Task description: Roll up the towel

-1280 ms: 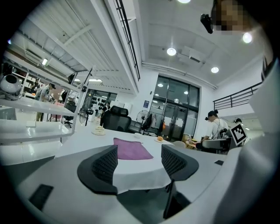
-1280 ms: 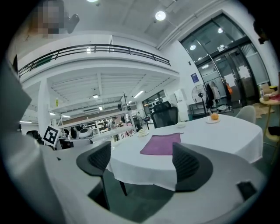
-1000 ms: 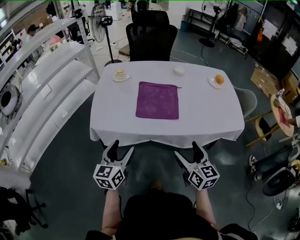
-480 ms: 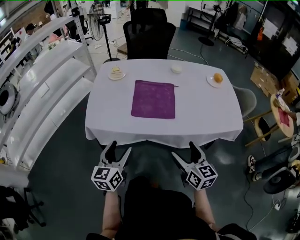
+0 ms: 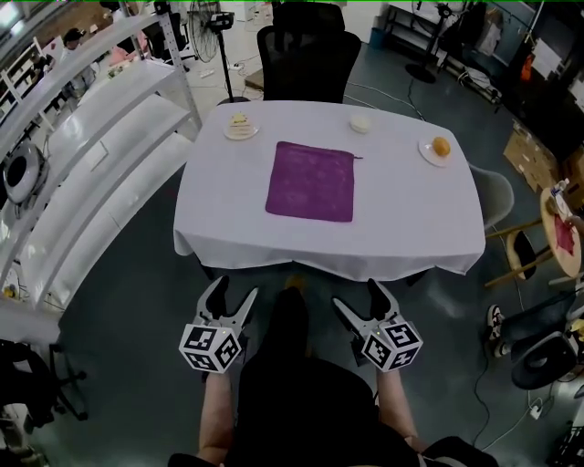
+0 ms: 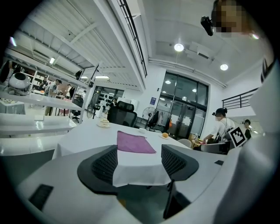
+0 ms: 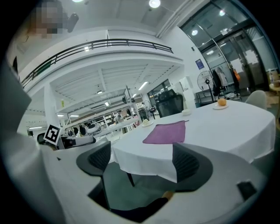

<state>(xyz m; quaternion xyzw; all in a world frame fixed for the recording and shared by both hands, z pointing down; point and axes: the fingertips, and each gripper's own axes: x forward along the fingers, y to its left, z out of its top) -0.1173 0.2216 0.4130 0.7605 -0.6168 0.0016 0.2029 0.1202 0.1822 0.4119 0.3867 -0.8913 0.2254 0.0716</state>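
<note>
Large open lab or workshop hall: grey floor [image 5: 137,301] with loose cables [image 5: 388,98], long white shelving [image 5: 100,155], office chair [image 5: 307,59], pedestal fan [image 5: 212,16], cardboard boxes [image 5: 527,146], railed mezzanine [image 7: 109,43] and glazed entrance wall [image 6: 183,109].

Grey floor [image 5: 119,301], black chair [image 5: 308,59], perhaps shelving [image 5: 91,155]

The orange item [image 5: 442,146] is unidentifiably small.
</note>
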